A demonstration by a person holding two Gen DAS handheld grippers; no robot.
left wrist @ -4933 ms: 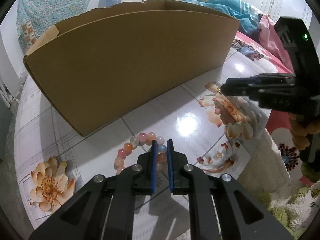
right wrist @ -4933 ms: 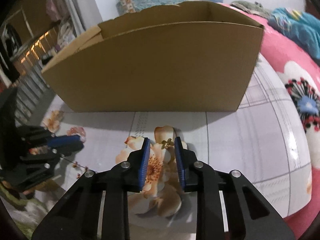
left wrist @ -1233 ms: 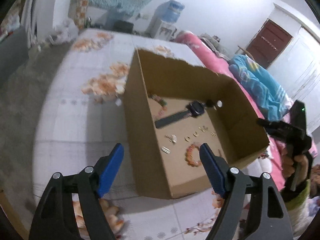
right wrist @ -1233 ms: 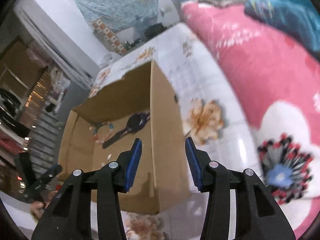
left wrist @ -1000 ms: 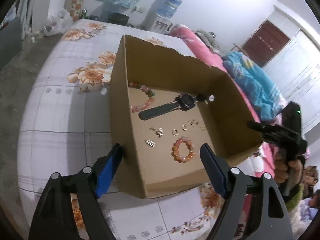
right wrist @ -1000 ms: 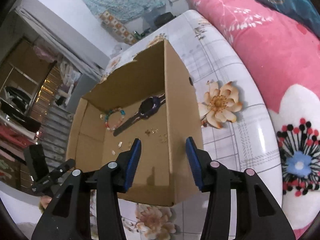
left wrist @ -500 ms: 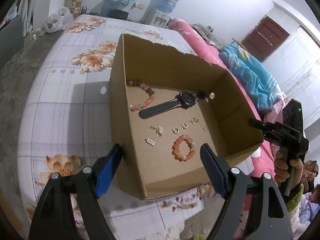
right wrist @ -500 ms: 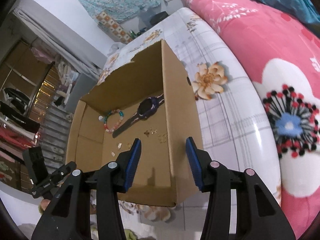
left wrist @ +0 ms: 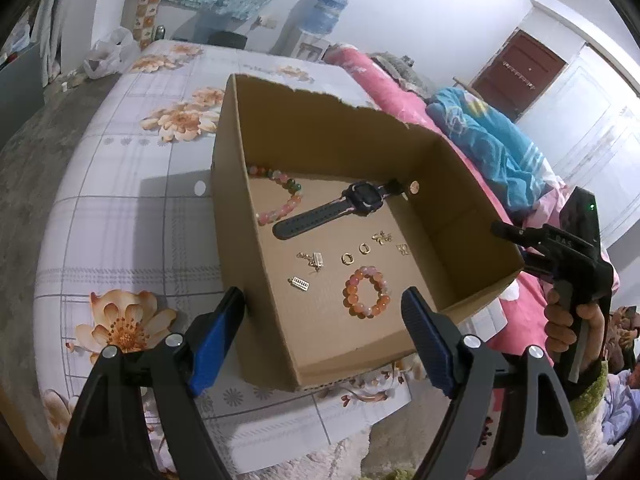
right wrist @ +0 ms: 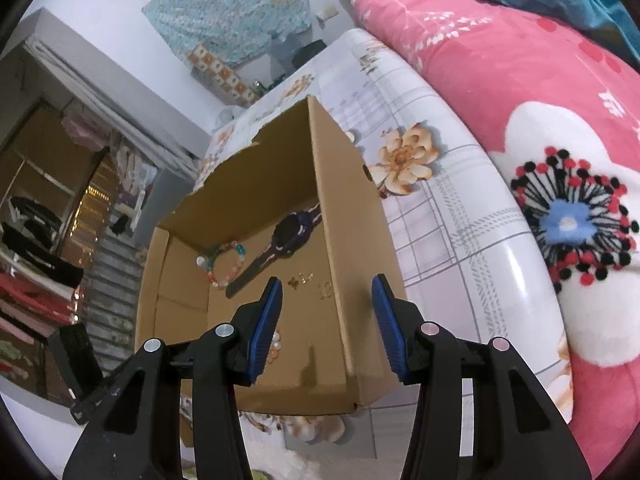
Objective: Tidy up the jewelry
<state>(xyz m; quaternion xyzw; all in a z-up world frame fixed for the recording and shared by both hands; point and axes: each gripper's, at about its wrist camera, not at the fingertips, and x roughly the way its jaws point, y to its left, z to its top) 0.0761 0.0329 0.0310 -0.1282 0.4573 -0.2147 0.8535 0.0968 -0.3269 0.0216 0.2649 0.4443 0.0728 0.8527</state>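
cardboard box (left wrist: 256,216): open, upright | bracelets (left wrist: 367,292), watch (left wrist: 332,210), gold pieces (left wrist: 347,258): flat inside

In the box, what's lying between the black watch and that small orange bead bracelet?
Two small gold rings lie on the cardboard box floor between the black watch and the orange bead bracelet. The left wrist view shows this.

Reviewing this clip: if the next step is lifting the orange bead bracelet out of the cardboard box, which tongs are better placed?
Left, probably. The left tongs stand open, with the orange bead bracelet framed between the fingers. The right tongs straddle the cardboard box side wall, their finger half hiding the bracelet.
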